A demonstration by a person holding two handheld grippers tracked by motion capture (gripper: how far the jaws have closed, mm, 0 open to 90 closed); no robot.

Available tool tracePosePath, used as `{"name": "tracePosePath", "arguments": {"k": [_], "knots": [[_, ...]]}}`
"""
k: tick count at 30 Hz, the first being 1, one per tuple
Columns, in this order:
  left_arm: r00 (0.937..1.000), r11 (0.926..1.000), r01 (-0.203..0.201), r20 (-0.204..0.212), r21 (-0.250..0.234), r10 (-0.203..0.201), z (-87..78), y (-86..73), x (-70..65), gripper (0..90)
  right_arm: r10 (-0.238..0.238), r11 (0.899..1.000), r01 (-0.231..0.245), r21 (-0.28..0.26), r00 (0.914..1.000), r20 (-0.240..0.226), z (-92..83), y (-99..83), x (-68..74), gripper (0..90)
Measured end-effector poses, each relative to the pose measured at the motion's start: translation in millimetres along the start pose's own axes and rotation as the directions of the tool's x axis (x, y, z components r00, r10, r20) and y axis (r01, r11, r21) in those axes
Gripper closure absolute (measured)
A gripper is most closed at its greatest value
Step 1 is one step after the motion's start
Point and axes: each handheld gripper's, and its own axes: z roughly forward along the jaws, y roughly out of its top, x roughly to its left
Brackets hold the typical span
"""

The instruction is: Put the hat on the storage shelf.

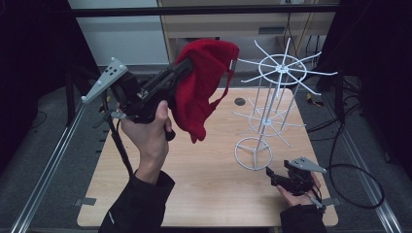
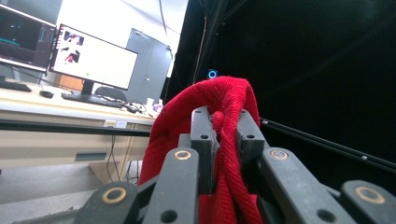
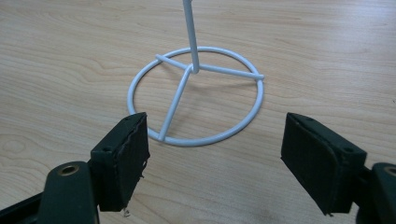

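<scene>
Left gripper view shows my left gripper [image 2: 223,128] clenched on the red cloth [image 2: 224,100], while my right gripper [image 3: 215,154] gapes, probably just short of the white rack [image 3: 196,100].

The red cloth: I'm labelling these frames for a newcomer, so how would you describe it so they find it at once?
Start at the wooden table and the white wire rack standing on it. Left of the rack's top, held in the air above the table, hangs the red cloth, pinched in the left claw. It is the one soft, bright red thing among bare wire and black tools.
</scene>
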Motion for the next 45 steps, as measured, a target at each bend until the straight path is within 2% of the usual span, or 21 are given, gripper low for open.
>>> {"name": "tracePosePath", "arguments": {"k": [8, 11, 18, 22, 27, 33, 34, 38, 45], "knots": [[0.9999, 0.9999, -0.003, 0.014, -0.017, 0.003, 5.2, 5.4, -12.1, 80.8, 0.004, 1.000, -0.004, 0.001, 1.0000, -0.003, 0.5, 0.0, 0.5, 23.9], [0.9998, 0.9999, -0.005, 0.017, -0.013, 0.005, 12.6, 4.2, -16.8, 80.7, 0.000, 1.000, 0.000, 0.003, 1.0000, -0.004, 0.8, 0.0, 0.3, 23.9], [0.9999, 0.9998, 0.012, 0.004, 0.017, -0.012, 29.8, -7.0, -18.0, 80.6, -0.009, 1.000, 0.009, 0.009, 0.9999, -0.006, 1.4, -0.1, -0.2, 23.9], [0.9998, 0.9994, 0.017, -0.001, 0.030, -0.017, 34.0, -12.9, -16.4, 80.4, -0.006, 1.000, 0.006, 0.011, 0.9999, -0.010, 1.2, -0.1, 0.2, 23.9], [0.9994, 0.9986, 0.031, -0.018, 0.042, -0.031, 32.8, -22.8, -8.5, 79.9, -0.001, 1.000, 0.001, 0.017, 0.9999, -0.015, 1.5, -0.2, 0.6, 23.9], [0.9966, 0.9956, 0.055, -0.065, 0.076, -0.050, 25.5, -38.9, 11.5, 78.6, -0.004, 1.000, 0.004, 0.019, 0.9999, -0.016, 2.0, -0.4, 0.8, 23.9], [0.9966, 0.9956, 0.055, -0.065, 0.076, -0.050, 25.5, -38.9, 11.5, 78.5, -0.004, 1.000, 0.004, 0.019, 0.9999, -0.016, 2.0, -0.4, 0.8, 23.9], [0.9924, 0.9897, 0.082, -0.101, 0.117, -0.070, 23.1, -53.8, 26.9, 77.9, -0.005, 1.000, 0.005, 0.020, 0.9998, -0.017, 2.4, -0.5, 0.8, 24.0], [0.9902, 0.9806, 0.096, -0.117, 0.171, -0.077, 21.5, -72.3, 36.6, 77.6, -0.003, 1.000, 0.004, 0.023, 0.9998, -0.017, 2.3, -0.6, 1.0, 24.0]]}}
